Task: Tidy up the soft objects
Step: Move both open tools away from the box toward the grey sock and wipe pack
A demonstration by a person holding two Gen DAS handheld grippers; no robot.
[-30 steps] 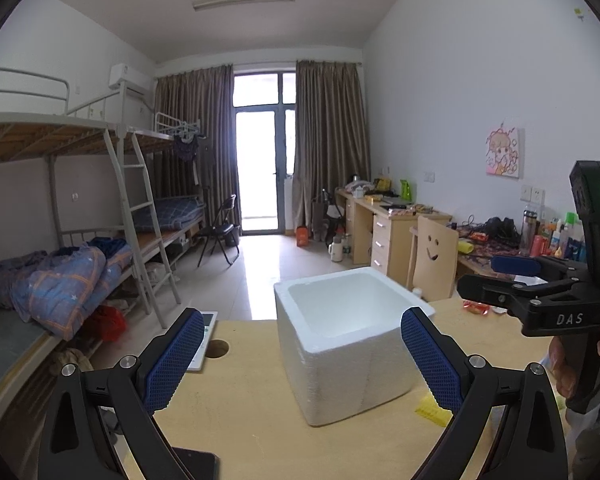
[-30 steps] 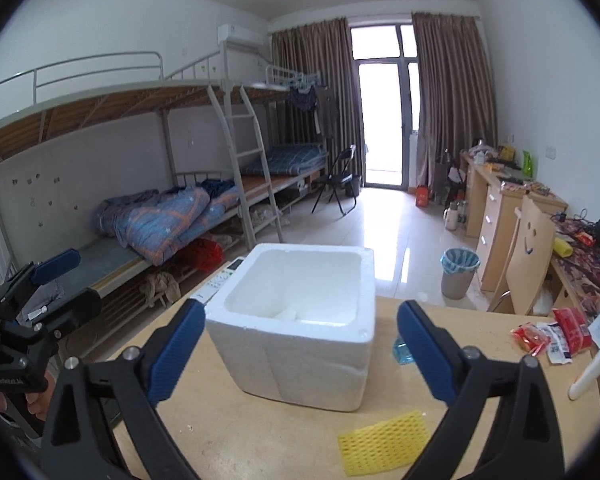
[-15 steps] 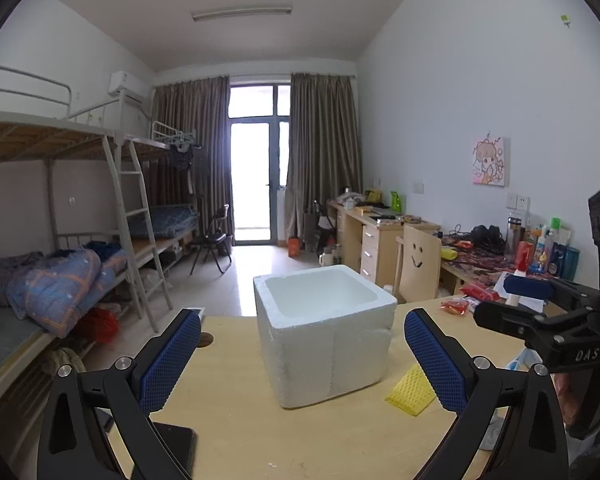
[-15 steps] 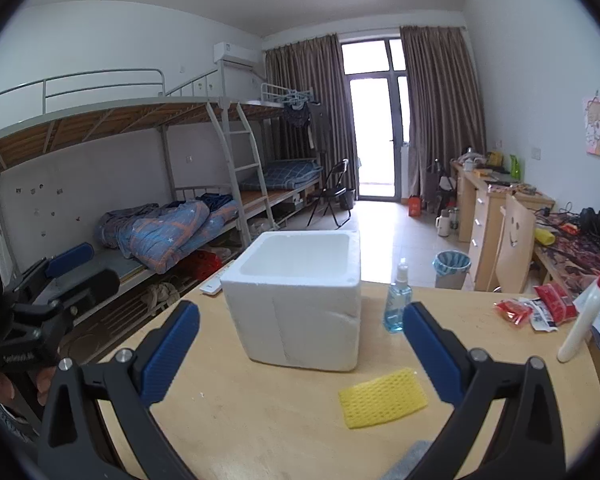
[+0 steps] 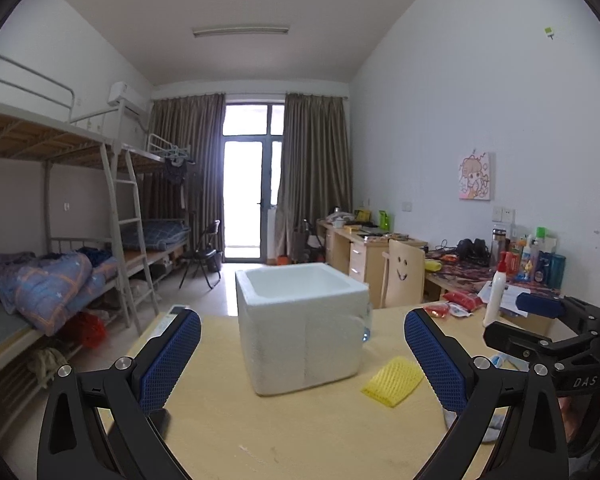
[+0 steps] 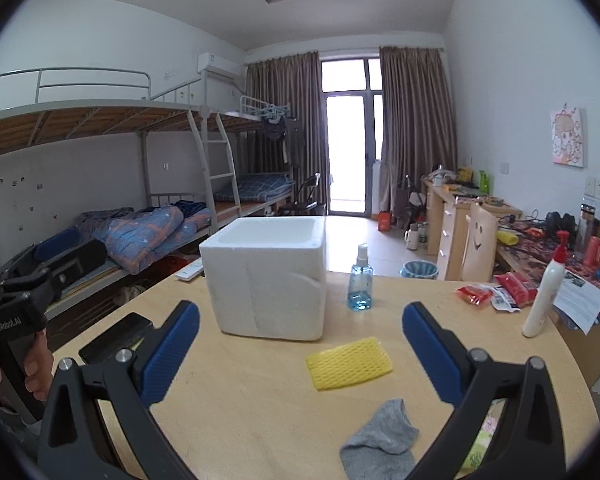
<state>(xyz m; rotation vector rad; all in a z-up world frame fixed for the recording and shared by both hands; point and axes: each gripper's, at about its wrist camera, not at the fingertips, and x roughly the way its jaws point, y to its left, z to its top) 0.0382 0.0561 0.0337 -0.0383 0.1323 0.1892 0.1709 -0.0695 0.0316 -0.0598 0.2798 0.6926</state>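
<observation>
Ahead of both tools, on the counter: white foam box, open-topped. Right of it, just ahead of the right tool, flat yellow mesh pad; nearer, between its fingers, crumpled grey sock. Left tool and right tool both spread wide, gripping nothing.

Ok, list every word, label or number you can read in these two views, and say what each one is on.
"DAS" on the body of the right tongs.
"GenRobot.AI" on the body of the left tongs.
Print on the sheet of paper, the red snack packets and the bottles on the desk: too small to read.
The chair back carries only a drawn smiley, no text.
</observation>
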